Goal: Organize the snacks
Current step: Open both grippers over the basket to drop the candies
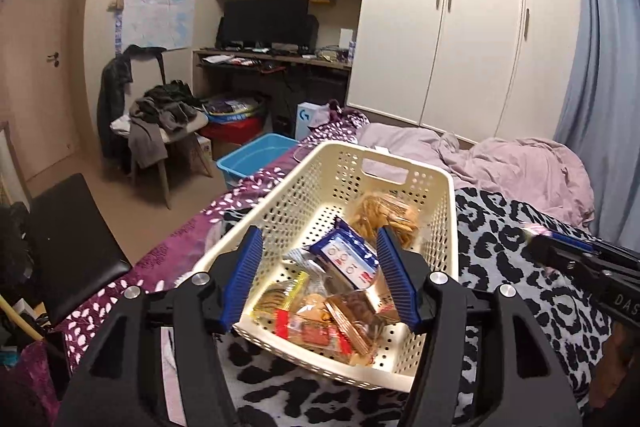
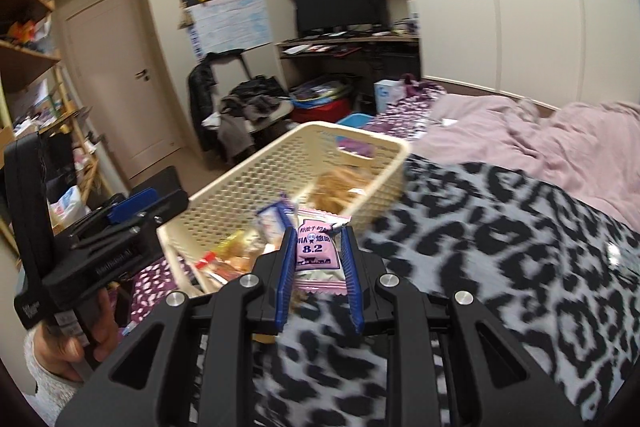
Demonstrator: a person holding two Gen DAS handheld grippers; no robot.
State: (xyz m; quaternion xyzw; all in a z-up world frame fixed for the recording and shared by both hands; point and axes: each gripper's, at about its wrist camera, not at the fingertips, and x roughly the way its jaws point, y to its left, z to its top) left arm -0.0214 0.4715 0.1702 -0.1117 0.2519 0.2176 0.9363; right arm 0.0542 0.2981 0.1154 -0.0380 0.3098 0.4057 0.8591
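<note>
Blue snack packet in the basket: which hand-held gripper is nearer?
Left. The left hand-held gripper hangs open over the basket, its fingers on either side of the blue snack packet. The right hand-held gripper, shut on a pink packet, is beside the basket.

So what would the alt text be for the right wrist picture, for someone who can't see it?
A hand-held right gripper with blue fingers is clamped on a pink snack packet just outside a cream perforated basket of snacks on a leopard-print blanket. At left, a hand holds the left gripper beside the basket, in a cluttered bedroom.
</note>
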